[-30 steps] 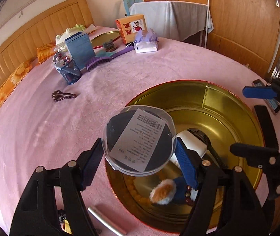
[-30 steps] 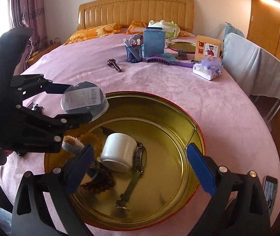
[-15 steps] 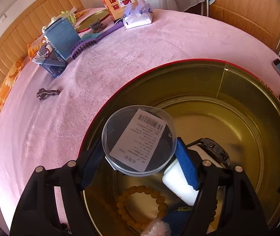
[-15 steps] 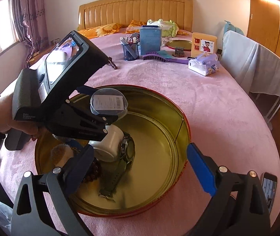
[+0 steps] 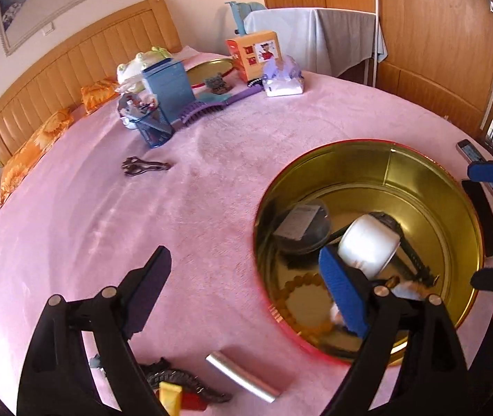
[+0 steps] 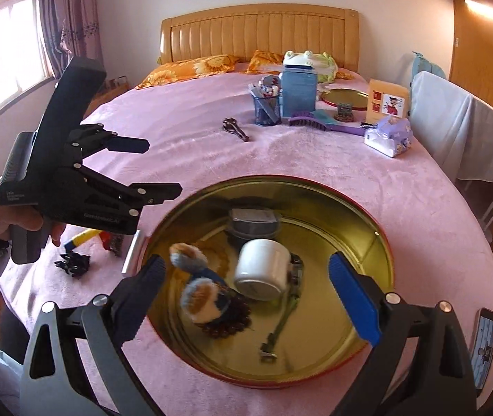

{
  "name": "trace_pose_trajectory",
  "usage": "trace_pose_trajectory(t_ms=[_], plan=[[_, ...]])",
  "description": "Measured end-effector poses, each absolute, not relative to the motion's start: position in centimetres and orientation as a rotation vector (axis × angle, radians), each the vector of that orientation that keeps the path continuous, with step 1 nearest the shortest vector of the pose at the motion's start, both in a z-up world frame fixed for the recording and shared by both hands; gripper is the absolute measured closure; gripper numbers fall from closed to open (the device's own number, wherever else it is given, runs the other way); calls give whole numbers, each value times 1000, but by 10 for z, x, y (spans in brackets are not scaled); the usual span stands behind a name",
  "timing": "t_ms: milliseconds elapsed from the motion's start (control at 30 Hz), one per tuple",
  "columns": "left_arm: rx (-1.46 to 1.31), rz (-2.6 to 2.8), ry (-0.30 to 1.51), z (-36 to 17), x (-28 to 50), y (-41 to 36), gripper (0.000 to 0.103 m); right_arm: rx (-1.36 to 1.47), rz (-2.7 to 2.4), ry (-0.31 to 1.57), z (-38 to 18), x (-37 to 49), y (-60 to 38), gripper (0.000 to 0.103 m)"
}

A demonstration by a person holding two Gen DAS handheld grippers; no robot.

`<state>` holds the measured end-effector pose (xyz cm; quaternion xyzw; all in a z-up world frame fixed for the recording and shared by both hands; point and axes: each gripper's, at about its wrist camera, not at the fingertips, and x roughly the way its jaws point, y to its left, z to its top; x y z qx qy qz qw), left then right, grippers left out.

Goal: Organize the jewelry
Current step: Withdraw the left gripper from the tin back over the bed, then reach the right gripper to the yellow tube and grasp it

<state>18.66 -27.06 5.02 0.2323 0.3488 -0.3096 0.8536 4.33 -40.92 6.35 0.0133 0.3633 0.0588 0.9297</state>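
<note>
A round gold tin lies on the pink bedspread. Inside it are a clear round case with a label, a white jar, a watch, a bead bracelet, dark beads and a furry hair tie. My left gripper is open and empty, above the bedspread left of the tin. My right gripper is open and empty over the tin's near side.
Near the tin's left edge lie a silver tube, a dark hair claw and a yellow and red item. Farther back are a metal clip, pen cup, blue box, purple brush, tissue pack. A phone lies right.
My left gripper opened and let the clear case drop into the tin, then drew back to the left and up. The right gripper stayed open over the tin.
</note>
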Motion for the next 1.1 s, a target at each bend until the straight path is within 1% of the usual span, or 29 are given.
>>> trace_pose_trajectory(t_ms=[167, 333, 467, 667, 767, 833, 867, 900, 1033, 1067, 1100], plan=[[422, -578, 750, 52, 189, -180, 13, -13, 223, 733, 72, 60, -346, 7], [371, -470, 783, 36, 185, -99, 13, -27, 325, 729, 72, 80, -280, 7], [368, -407, 803, 15, 179, -52, 13, -18, 392, 765, 62, 95, -235, 7], [235, -286, 859, -17, 180, 12, 13, -8, 394, 843, 29, 112, -181, 7], [162, -278, 858, -21, 177, 33, 13, 70, 348, 901, 11, 121, -167, 7], [144, -281, 849, -23, 174, 39, 13, 175, 332, 925, 2, 127, -166, 8], [141, -280, 847, -25, 173, 41, 13, 227, 325, 935, -1, 129, -166, 13], [140, -281, 847, -26, 172, 42, 13, 275, 316, 948, -4, 133, -166, 20], [130, -279, 847, -31, 170, 49, 13, 334, 270, 993, -16, 146, -159, 26], [128, -278, 846, -31, 169, 50, 13, 335, 269, 1003, -18, 148, -157, 32], [126, -278, 845, -31, 169, 50, 13, 333, 276, 1022, -21, 151, -154, 35]])
